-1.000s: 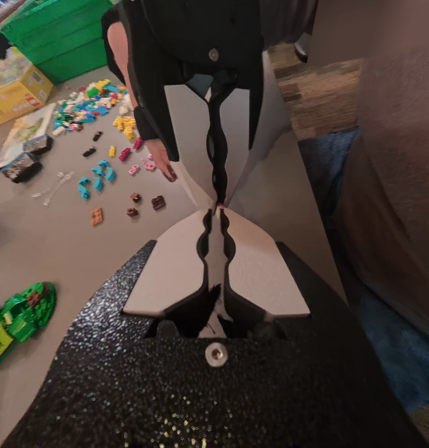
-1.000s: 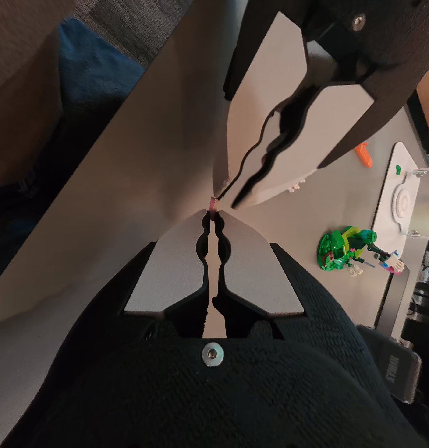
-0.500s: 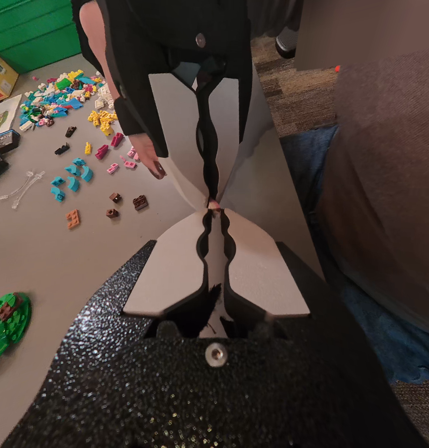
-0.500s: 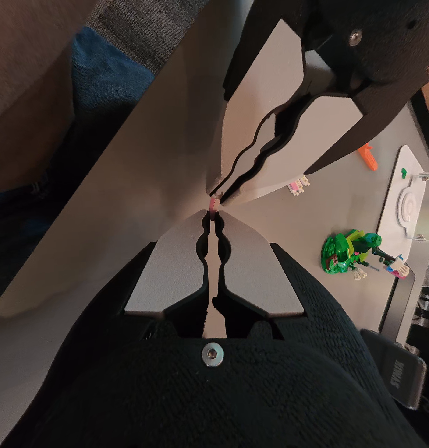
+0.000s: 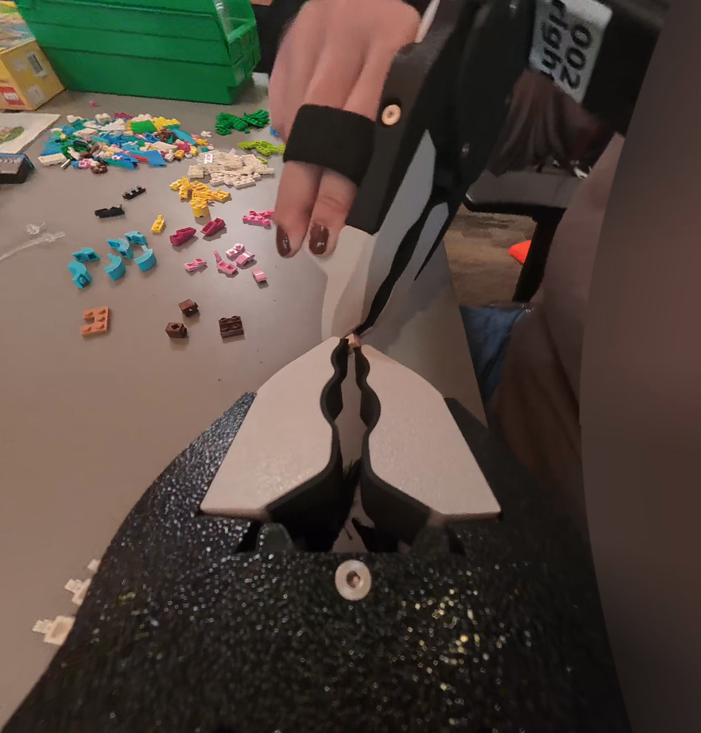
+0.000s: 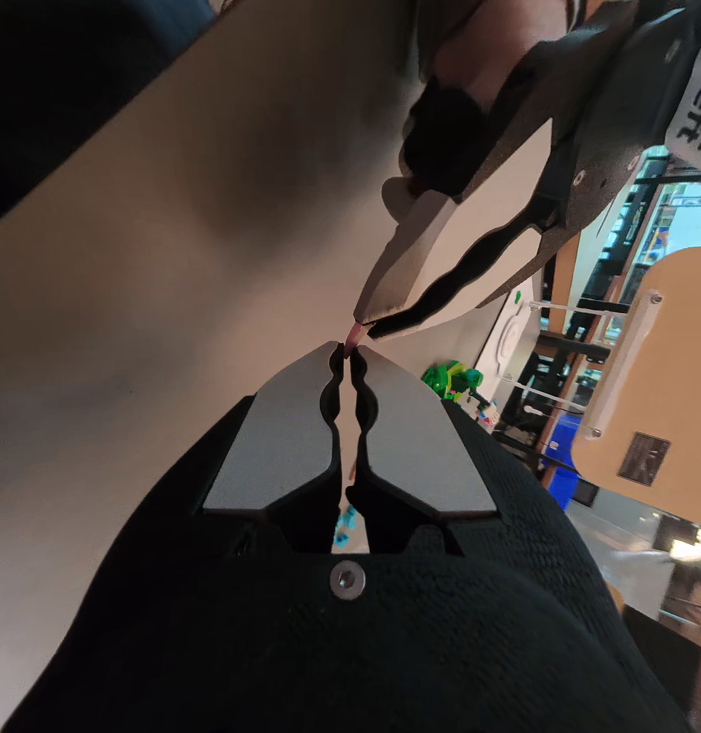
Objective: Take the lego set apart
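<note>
A tiny pink lego piece (image 5: 355,340) is pinched tip to tip between both grippers, held above the grey table (image 5: 103,416). My left gripper (image 5: 350,344) is shut on its near end. My right gripper (image 5: 360,329) comes down from the upper right, with a person's hand (image 5: 321,119) on it, and is shut on the far end. In the right wrist view the pink piece (image 6: 354,336) sits between my right gripper (image 6: 346,352) and my left gripper (image 6: 366,323). A green lego build (image 6: 452,378) stands on the table beyond.
Loose bricks lie sorted on the table: teal curves (image 5: 115,258), pink bits (image 5: 233,258), brown bricks (image 5: 229,325), an orange plate (image 5: 97,321), yellow (image 5: 200,194) and white (image 5: 233,168) heaps, a mixed pile (image 5: 115,142). Green bins (image 5: 142,47) and a yellow box (image 5: 11,79) stand behind.
Both grippers have stayed shut on the pink piece while tilting and swinging round. The right gripper now leans in from the upper right. The green build has left the left wrist view.
</note>
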Available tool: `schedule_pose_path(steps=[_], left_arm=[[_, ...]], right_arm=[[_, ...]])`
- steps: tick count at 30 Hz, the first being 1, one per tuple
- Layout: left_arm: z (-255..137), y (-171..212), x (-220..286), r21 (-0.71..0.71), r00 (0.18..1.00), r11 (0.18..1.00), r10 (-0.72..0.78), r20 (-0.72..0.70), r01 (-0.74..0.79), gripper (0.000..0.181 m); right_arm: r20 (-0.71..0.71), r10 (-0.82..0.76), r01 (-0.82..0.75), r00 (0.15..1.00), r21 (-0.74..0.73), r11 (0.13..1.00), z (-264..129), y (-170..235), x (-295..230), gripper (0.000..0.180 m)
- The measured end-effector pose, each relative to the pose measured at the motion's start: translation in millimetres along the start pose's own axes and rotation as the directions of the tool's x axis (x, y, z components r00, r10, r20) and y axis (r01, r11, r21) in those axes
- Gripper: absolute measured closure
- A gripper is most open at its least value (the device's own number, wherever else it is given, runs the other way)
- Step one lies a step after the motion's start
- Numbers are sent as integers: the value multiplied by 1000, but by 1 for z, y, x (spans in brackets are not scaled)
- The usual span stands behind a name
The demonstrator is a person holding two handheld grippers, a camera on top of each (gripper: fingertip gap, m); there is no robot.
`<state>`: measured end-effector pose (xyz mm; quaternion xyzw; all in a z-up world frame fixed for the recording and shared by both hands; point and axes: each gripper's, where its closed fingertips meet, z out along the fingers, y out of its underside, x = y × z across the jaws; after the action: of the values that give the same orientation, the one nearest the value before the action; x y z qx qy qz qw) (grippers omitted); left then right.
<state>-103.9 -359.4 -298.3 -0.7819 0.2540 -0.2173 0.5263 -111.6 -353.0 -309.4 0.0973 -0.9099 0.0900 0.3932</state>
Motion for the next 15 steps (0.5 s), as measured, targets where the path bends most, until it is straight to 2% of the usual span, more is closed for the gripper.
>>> schedule_pose_path(steps=[1,8,13,15], left_arm=[[1,1,-2,3,1000,1000,-17,11,17,178],[5,1,-7,62,993,991,-120,17,119,181],[-12,-20,-23,191,979,961,-206,2,201,181],[-18,-19,-28,171,984,971,-173,36,164,181]], right_arm=[[-3,-29,29,1000,-24,999,1,2,0,178],[-39,-247,239,968,-150,959,2,11,1,178],[11,-224,224,975,-85,971,7,7,-15,179],[3,-107,107,994,-68,992,9,10,-16,179]])
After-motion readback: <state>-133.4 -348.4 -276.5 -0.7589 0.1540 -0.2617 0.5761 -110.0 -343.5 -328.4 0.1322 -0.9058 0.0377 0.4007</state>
